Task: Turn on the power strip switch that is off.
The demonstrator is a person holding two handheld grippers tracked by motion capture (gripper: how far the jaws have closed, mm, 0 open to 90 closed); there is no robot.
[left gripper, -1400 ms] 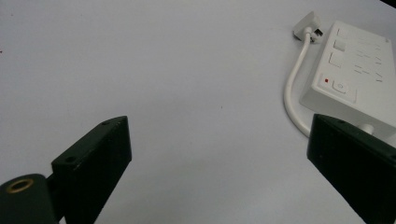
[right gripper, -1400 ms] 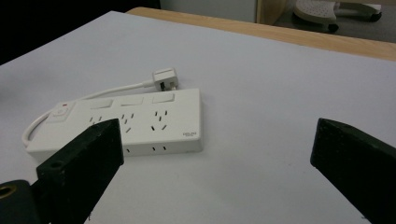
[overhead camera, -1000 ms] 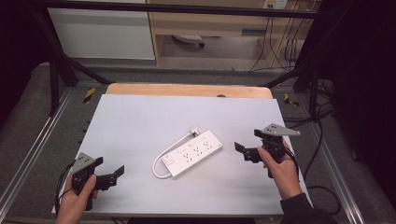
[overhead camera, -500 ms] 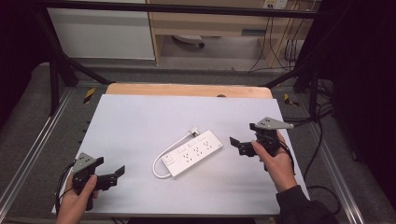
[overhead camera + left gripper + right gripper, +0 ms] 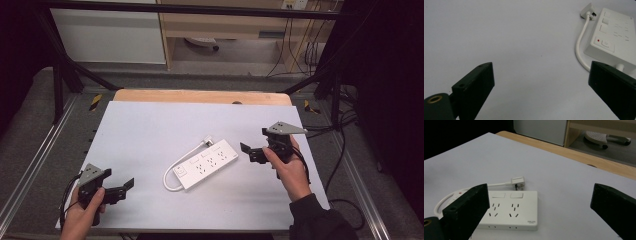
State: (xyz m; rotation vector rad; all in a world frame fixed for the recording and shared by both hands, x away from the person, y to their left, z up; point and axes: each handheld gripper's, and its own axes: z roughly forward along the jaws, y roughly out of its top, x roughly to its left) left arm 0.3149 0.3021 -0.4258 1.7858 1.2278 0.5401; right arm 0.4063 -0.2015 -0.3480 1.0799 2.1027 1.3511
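two grippers are in our hands, and both have their jaws spread wide with nothing between them. our right gripper (image 5: 252, 152) hovers at the right side of the table, just beside the right end of a white power strip (image 5: 209, 163), jaws pointing left toward it. in the right gripper view the power strip (image 5: 506, 212) lies low between the two black jaws, near and slightly to the left, not yet touched.

our left gripper (image 5: 122, 189) rests at the near left corner of the table, well apart from the strip. in the left gripper view the strip's switch end (image 5: 611, 40) sits to the upper right, beyond the right jaw.

the power strip lies at the middle of the pale grey table (image 5: 150, 130), set on a slant, its far end to the right. its white cable (image 5: 172, 170) loops round the near left end and runs along the far side to the plug (image 5: 209, 140), which lies on the table just beside the strip.

we judge the step in hand to be the right gripper's approach to the strip. the next move calls for easing the open jaws forward and down over the strip's right end, squared to its width, then closing them.
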